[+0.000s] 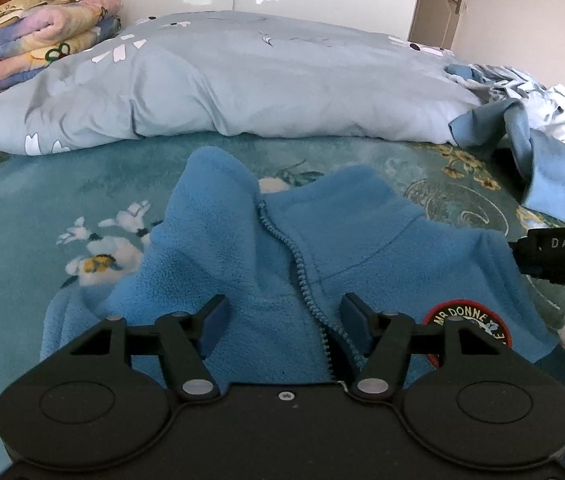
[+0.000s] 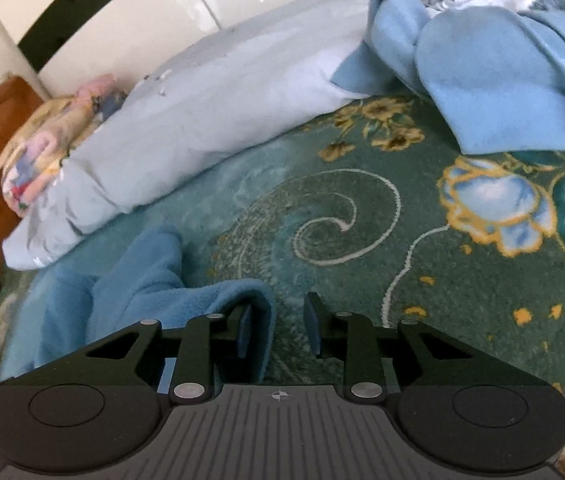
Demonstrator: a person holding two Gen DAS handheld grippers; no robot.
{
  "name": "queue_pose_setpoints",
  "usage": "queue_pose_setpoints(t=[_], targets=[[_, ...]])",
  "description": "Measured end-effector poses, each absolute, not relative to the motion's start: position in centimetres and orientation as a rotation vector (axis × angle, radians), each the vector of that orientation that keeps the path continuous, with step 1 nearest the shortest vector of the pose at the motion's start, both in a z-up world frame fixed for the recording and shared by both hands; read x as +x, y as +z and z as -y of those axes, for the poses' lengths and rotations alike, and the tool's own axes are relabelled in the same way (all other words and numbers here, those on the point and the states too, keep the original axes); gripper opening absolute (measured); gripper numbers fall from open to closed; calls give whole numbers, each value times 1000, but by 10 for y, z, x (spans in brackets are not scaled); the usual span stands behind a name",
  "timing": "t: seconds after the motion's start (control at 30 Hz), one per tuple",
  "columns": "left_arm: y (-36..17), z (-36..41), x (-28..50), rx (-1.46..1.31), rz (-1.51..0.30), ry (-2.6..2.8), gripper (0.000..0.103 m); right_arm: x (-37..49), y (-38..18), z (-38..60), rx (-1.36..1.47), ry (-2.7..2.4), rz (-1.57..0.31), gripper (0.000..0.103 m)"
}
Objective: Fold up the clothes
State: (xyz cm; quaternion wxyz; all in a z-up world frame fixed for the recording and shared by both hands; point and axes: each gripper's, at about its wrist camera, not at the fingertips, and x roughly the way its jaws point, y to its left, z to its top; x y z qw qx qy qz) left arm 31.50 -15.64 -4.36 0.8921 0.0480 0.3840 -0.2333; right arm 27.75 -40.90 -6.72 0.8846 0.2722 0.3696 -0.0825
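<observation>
1. The blue fleece jacket [image 1: 274,264] lay spread on the green floral bedspread [image 1: 22,200], collar towards the rolled pale grey duvet [image 1: 242,80] behind it.
2. Only the left wrist view showed the jacket's zip [image 1: 302,280], its round red-rimmed badge [image 1: 466,332] and the folded patterned blankets [image 1: 38,40] at the duvet's left end.
3. The left gripper [image 1: 284,322] hung over the jacket's chest, jaws apart, with the zip between them and nothing clamped.
4. The right wrist view alone showed the jacket's edge [image 2: 202,308] by the right gripper [image 2: 276,328]: jaws apart, the left finger [image 2: 242,330] behind a fleece fold; whether it pressed, I cannot tell.
5. A heap of light blue clothes [image 2: 502,80] lay at the duvet's right end.
</observation>
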Motion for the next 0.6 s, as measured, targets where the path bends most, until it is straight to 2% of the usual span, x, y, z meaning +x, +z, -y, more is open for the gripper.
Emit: queue_pose_setpoints(t=[0.1, 0.2, 0.33, 0.47, 0.6], targets=[[-29, 146, 308, 44, -791, -518, 59, 273, -58, 409, 579, -152, -770, 31], [-4, 126, 292, 16, -743, -547, 59, 255, -40, 410, 550, -151, -755, 31], [27, 75, 257, -38, -671, -530, 62, 214, -8, 407, 513, -123, -725, 36], [32, 27, 210, -37, -643, -488, 62, 159, 12, 394, 498, -90, -739, 47], [22, -12, 155, -83, -682, -454, 62, 100, 13, 373, 485, -68, -776, 47]])
